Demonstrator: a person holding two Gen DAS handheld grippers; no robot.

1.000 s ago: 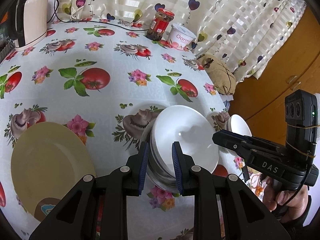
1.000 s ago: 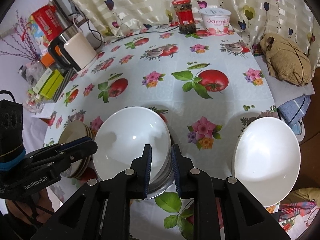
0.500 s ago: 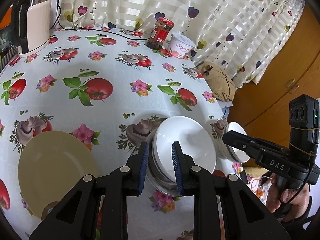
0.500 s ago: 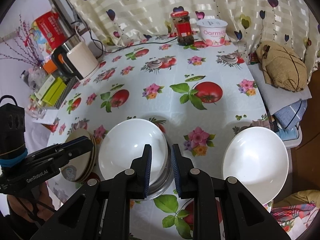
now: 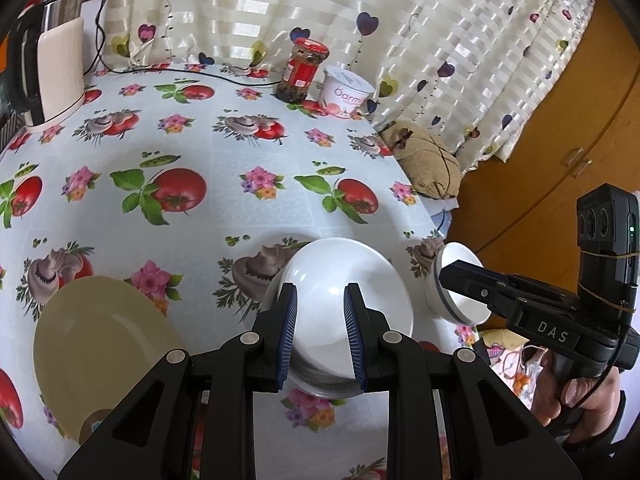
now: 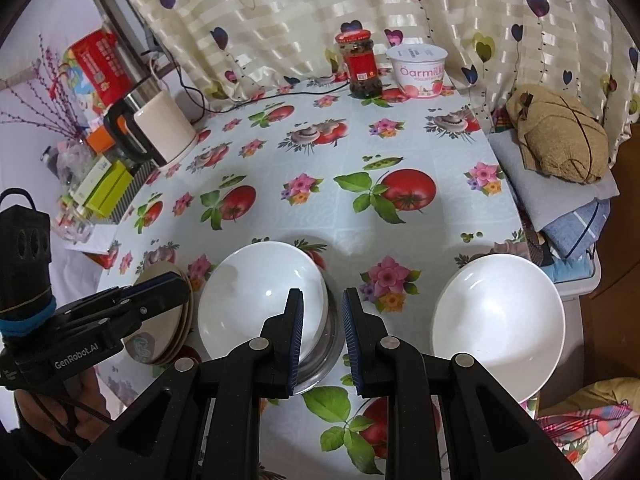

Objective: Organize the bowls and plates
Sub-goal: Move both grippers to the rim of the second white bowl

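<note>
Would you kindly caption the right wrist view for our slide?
Open right gripper above stacked white ceramic bowls, single white bowl alongside, on a floral vinyl tablecloth.

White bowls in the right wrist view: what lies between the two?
Only bare tablecloth with a printed flower between the stacked white bowl and the single white bowl; right wrist view.

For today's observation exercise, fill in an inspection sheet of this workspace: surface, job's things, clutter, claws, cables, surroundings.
Surface: table under fruit-and-flower printed tablecloth.
Job's things: white bowl on stacked metal dishes; separate white bowl at the table's right edge; cream plates at the left.
Clutter: red-lidded glass jar, white yogurt tub, cream electric kettle.
Claws: left claw open, empty; right claw open, empty.
Cables: black cord behind the kettle.
Surroundings: heart-print striped curtain, brown cloth bundle.
</note>
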